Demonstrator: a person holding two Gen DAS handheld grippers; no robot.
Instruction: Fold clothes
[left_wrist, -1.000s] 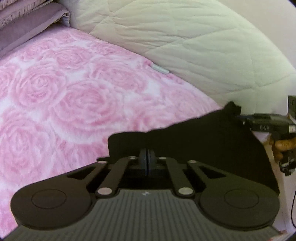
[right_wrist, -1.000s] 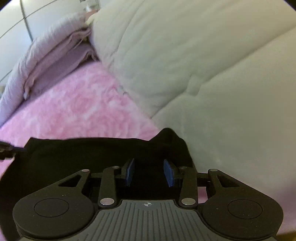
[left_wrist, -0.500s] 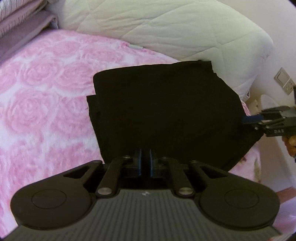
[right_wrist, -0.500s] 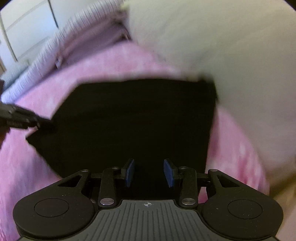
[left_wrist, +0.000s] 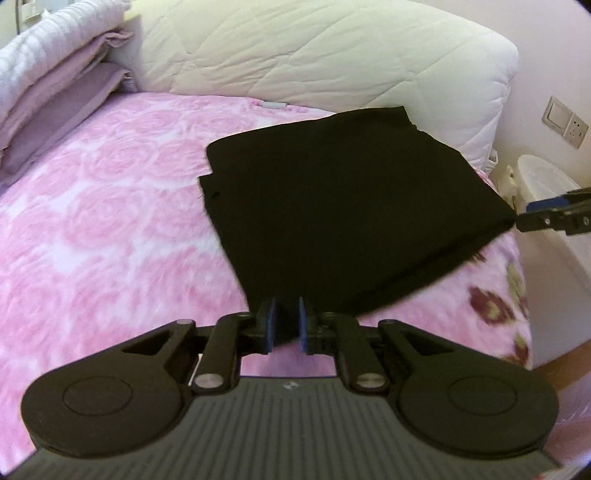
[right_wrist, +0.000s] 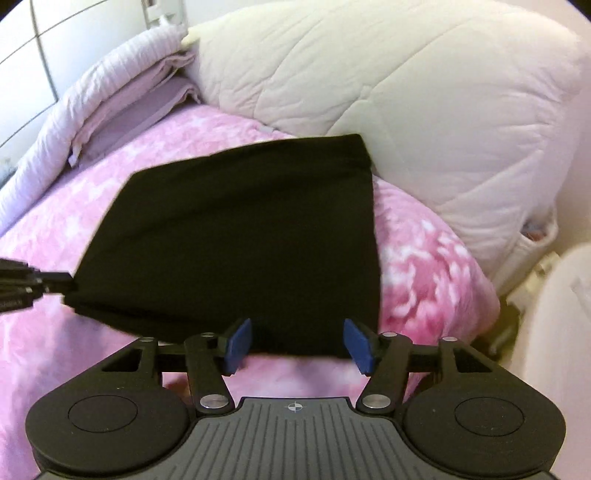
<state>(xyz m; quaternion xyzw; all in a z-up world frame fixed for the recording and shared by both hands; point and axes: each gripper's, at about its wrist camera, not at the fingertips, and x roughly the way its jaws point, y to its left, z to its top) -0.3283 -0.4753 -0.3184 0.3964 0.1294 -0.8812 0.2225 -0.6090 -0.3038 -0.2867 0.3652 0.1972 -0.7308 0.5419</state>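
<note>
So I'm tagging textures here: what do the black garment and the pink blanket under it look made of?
Black garment: looks like a thin, matte fabric, perhaps a knit; it lies flat with soft folded edges and no sheen.
Pink blanket: seemingly plush fleece; its rose pattern looks fuzzy and raised.

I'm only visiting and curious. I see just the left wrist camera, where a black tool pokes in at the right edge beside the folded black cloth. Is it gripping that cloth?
Observer: No. The right wrist view shows the right gripper with its jaws opening, and its blue pads stand wide apart. The near edge of the folded black cloth lies between them, unpinched.
Operator: What's behind the lilac bedding?
Observer: A white panelled surface with dark seams rises behind the folded lilac quilt.
</note>
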